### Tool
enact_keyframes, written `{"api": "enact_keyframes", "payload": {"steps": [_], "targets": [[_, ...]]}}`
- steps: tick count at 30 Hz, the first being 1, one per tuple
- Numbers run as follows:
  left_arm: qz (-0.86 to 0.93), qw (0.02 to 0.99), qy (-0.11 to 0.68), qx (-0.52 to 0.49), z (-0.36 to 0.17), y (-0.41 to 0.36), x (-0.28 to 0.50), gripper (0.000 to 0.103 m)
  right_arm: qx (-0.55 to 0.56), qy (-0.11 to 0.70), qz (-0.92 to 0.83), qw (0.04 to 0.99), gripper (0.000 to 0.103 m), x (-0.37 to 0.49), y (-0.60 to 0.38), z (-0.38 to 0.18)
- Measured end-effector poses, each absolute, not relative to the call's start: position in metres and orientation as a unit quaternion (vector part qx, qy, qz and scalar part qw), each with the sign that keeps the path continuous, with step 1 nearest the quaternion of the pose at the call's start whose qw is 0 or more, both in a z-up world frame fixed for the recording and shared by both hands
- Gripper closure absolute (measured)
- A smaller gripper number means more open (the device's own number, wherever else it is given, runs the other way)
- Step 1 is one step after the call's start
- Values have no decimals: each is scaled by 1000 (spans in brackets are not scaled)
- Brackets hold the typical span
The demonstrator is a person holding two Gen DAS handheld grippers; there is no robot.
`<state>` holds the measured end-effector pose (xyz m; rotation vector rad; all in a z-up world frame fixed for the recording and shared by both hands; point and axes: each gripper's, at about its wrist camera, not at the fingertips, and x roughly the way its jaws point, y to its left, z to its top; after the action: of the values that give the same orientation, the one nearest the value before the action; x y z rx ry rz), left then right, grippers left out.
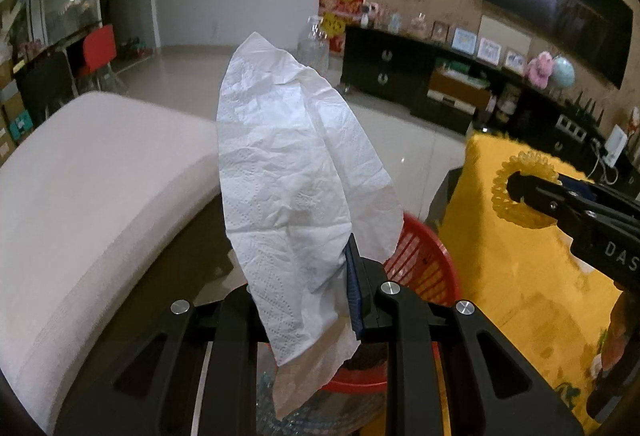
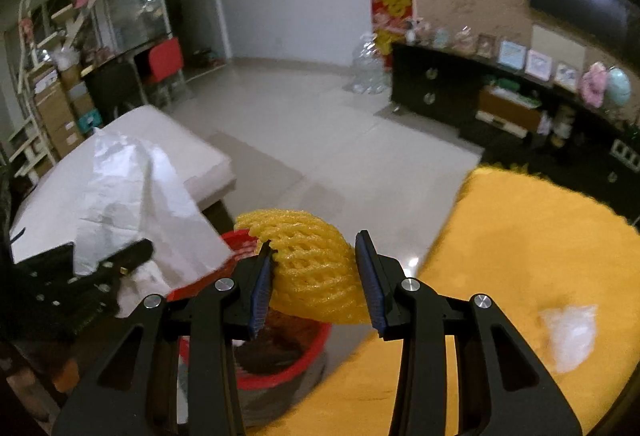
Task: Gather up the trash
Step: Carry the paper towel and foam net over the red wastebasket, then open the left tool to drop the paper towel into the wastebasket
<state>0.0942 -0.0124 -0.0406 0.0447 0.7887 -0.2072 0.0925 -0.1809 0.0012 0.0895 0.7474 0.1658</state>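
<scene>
A crumpled white tissue [image 1: 296, 172] is being held by the left gripper [image 1: 308, 300], its jaws drawn in narrow on the lower part of the sheet; the paper is standing up tall ahead of the fingers and its torn lower edge is hanging below them; a blue pad [image 1: 354, 288] is showing against the right side of the paper, while the left pad is being hidden by it. A red plastic basket [image 1: 424, 268] is being seen just beyond and below this gripper, partly covered by the tissue.

A yellow foam net sleeve [image 2: 312, 268] is being gripped by the right gripper [image 2: 316, 280]; the left blue pad [image 2: 262, 292] is being pressed against the net, and whether the right pad is touching it cannot be told; the jaws are standing only as far apart as the squashed net. The sleeve is being carried above the rim of the red basket [image 2: 280, 376], in which dark contents are lying.

In the left wrist view the right gripper [image 1: 516, 192] is being shown at the right edge with the yellow ring of the net [image 1: 520, 188] around its tip. A yellow fuzzy cloth [image 2: 520, 276] is being spread on the right, and a small white scrap [image 2: 572, 336] is lying on it, well apart from the basket. A white cushioned slab [image 1: 92, 196] is being seen on the left.
</scene>
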Motion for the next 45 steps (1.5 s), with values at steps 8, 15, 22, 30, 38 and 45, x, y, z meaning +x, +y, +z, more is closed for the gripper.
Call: {"api": "enact_keyframes", "payload": {"steps": [8,15,22,30,38,45], "targets": [[-90,898,427,44,-79,-16,105,84,60,401,97,909,64,107,-164,-29],[-93,886,453,50,-98,-13,108,83,71,418,111,899,63,108,-158,-45],[-118,868,480,43,-108,-13,110,78,70,433,124,890,54,110,-148,-57],[-109,874,471,40,-104,-5,106,55,65,417,134,896,40,104,-147,-48],[-95,884,457,17,-87,9,106,43,62,403,128,904,36,97,-153,-37],[-84,897,433,9,-68,16,103,42,45,384,110,916,34,86,-158,-24]]}}
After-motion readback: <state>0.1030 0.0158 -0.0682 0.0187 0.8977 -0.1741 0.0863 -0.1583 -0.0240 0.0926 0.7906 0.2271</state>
